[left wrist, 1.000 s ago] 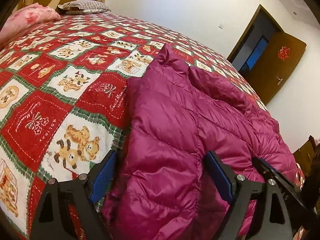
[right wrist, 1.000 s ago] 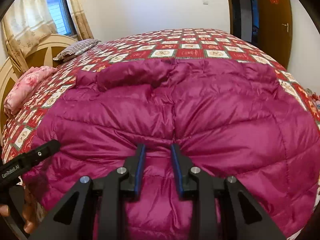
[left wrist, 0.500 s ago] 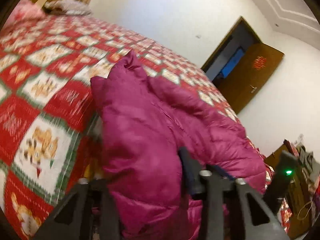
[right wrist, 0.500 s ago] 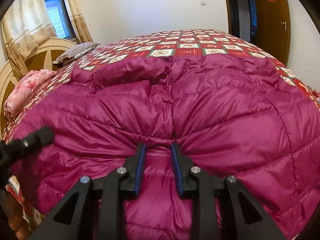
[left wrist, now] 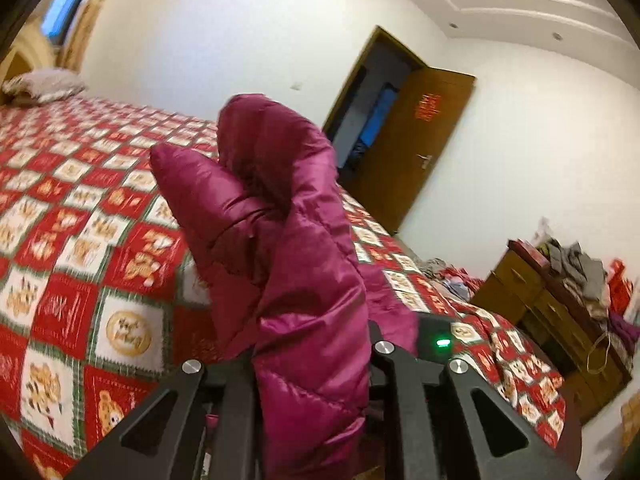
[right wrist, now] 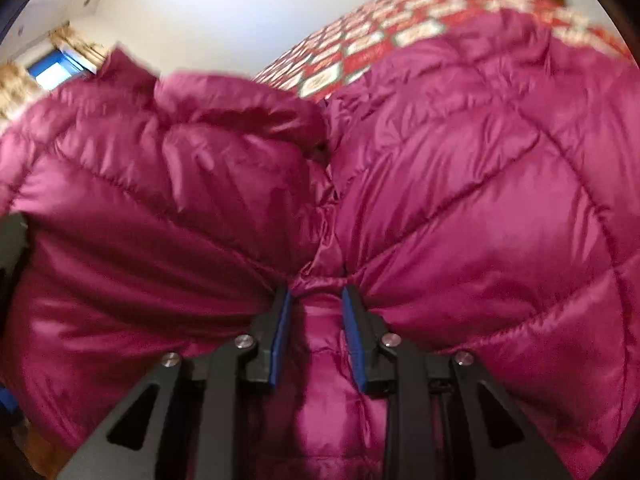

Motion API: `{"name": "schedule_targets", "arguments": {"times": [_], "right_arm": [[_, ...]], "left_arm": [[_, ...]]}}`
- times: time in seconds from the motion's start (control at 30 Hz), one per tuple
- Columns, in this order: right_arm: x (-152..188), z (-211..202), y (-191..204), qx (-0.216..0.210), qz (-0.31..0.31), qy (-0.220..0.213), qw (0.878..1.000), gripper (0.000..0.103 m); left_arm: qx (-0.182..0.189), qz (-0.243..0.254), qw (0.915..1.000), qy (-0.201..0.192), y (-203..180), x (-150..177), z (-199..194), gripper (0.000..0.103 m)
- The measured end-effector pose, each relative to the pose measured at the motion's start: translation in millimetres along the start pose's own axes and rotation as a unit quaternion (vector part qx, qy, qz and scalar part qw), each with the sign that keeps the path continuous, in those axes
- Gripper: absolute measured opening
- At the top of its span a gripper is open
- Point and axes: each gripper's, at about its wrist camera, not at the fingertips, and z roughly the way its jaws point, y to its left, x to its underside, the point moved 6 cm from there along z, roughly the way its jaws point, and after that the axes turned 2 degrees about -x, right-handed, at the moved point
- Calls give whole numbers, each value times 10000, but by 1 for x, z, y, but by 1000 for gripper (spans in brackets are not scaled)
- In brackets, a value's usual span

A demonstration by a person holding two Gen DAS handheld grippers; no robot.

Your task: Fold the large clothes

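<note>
A magenta quilted down jacket [left wrist: 296,248] rises off the red patchwork bedspread [left wrist: 80,208] in the left wrist view. Its edge stands bunched between the jaws of my left gripper [left wrist: 312,344], which are closing on it and pinch it; the fabric hides the fingertips. In the right wrist view the jacket [right wrist: 460,184] fills nearly the whole frame. My right gripper [right wrist: 316,292] is shut on a gathered fold of it, and the blue pads [right wrist: 280,320] press the cloth from both sides. A strip of bedspread [right wrist: 360,52] shows beyond the jacket.
A brown door [left wrist: 416,148] stands ajar past the bed's far side. A wooden dresser [left wrist: 560,304] piled with clothes is at the right. A pillow [left wrist: 40,84] lies at the bed's head, beside a curtained window [right wrist: 56,72]. A black device with a green light [left wrist: 440,342] sits close by my left gripper.
My left gripper went from wide open around the jacket's edge to pinched on it, and lifted that edge up off the bed. My right gripper kept its grip while its view rolled.
</note>
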Motion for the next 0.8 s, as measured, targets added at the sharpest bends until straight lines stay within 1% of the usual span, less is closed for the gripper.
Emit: {"name": "schedule_targets", "arguments": {"times": [0.07, 0.13, 0.17, 0.23, 0.27, 0.3, 0.4, 0.47, 0.57, 0.67, 0.8], "right_arm": [[8, 10, 14, -358, 76, 200, 9991, 30], [14, 20, 26, -697, 113, 416, 9966, 28], [16, 23, 29, -770, 93, 517, 9956, 28], [13, 18, 29, -806, 67, 591, 9950, 27], [11, 11, 27, -872, 113, 566, 9945, 27], [6, 0, 23, -893, 144, 454, 9949, 27], [-10, -39, 10, -686, 59, -13, 9976, 29], [-22, -73, -7, -363, 24, -425, 9984, 29], [-32, -112, -37, 148, 83, -848, 9963, 29], [-33, -139, -61, 452, 243, -1093, 9927, 29], [-29, -156, -81, 656, 382, -1223, 9896, 29]], "left_arm": [[-78, 205, 9998, 40, -6, 0, -1, 15], [-235, 436, 9987, 93, -9, 1, 1, 15], [-330, 552, 9979, 108, -8, 2, 3, 15], [-349, 675, 9970, 116, -9, 2, 3, 15], [-338, 715, 9968, 120, -10, 1, 4, 15], [-364, 775, 9962, 137, -13, 0, 6, 15], [-411, 961, 9942, 263, -23, 3, 20, 15], [-371, 1075, 9928, 374, -35, 9, 31, 16], [-332, 1315, 9891, 572, -52, 22, 51, 16], [-345, 1576, 9835, 825, -69, 40, 75, 16], [-432, 1775, 9760, 1183, -80, 64, 102, 16]]}}
